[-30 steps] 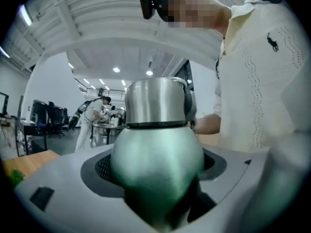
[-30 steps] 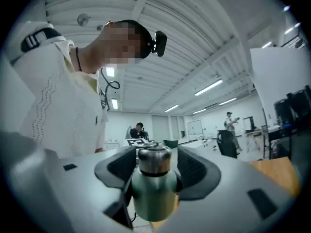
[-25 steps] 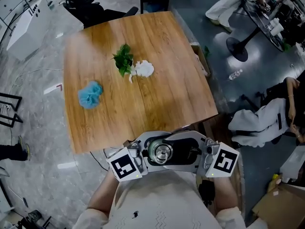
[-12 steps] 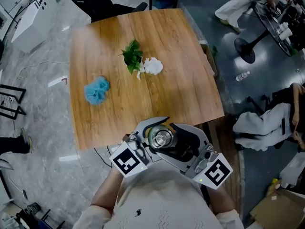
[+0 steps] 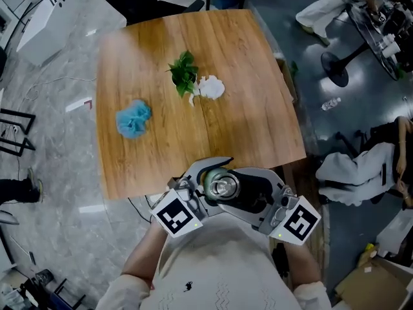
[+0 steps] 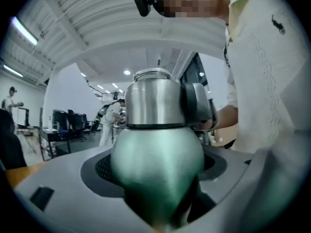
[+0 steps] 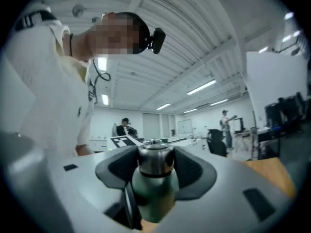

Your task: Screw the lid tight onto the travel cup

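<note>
The travel cup is held in the air close to my chest, just off the table's near edge, with its steel top facing up. It has a green body and a steel lid. My left gripper is shut on the green body, which fills the left gripper view. My right gripper is shut on the lid, its dark pads pressing both sides. The lid sits on the body. The seam between them shows as a dark line.
On the wooden table lie a green leafy sprig, a white crumpled lump and a blue puff. People in white sit on the floor at the right. A cardboard box is at the bottom right.
My right gripper turned around the lid: its marker cube swung down toward me, then came partly back up. The left gripper kept the cup body in place.
</note>
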Demonstrator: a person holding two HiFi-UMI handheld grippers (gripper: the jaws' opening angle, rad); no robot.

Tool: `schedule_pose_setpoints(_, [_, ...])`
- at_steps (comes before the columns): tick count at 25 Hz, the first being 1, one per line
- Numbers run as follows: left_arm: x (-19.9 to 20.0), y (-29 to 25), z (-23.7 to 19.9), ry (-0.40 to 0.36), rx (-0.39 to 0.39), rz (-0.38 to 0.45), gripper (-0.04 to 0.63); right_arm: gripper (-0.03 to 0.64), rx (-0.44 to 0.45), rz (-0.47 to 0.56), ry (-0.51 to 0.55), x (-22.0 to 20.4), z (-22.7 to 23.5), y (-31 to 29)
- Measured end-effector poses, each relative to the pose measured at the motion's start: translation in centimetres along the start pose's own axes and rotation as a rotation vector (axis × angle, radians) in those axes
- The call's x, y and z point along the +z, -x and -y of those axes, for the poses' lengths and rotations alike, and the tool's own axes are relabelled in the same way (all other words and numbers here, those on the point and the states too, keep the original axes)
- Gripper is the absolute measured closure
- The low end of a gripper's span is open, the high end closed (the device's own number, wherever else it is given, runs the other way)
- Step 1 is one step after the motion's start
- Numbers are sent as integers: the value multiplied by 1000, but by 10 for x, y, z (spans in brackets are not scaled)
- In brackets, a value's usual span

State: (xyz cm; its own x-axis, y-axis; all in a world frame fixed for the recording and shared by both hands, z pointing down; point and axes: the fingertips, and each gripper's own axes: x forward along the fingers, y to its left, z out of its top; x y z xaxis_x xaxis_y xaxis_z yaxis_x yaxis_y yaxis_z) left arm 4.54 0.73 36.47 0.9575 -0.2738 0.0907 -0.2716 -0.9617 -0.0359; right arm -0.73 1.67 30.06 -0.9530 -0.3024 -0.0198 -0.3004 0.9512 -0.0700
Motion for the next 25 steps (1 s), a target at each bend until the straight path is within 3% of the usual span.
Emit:
schedule_pose_setpoints(3, [0, 2, -15, -18, 64, 15, 190, 374, -216, 6, 12, -4, 9, -7])
schedule_pose_setpoints(5, [6, 3, -11, -15, 23, 43, 190, 374, -207, -36, 17, -12, 4, -7])
schedule_pose_setpoints(12, [5, 2, 35, -2, -203, 6, 190, 348, 263, -112, -53, -5, -22, 14])
schedule_pose_setpoints(15, [1, 0, 44, 12, -211, 6, 190, 360, 329, -114, -33, -5, -31, 15])
schedule_pose_setpoints(17, [1, 0, 38, 21, -159, 13, 190, 364, 271, -73, -29, -3, -27, 13])
schedule_pose_setpoints(21, [4, 0, 19, 5, -33, 34, 190, 368, 49, 5, -16, 0, -15, 5])
schedule_pose_setpoints(25, [11, 3, 9, 29, 24, 86, 190, 374, -115, 23, -40, -1, -10, 2])
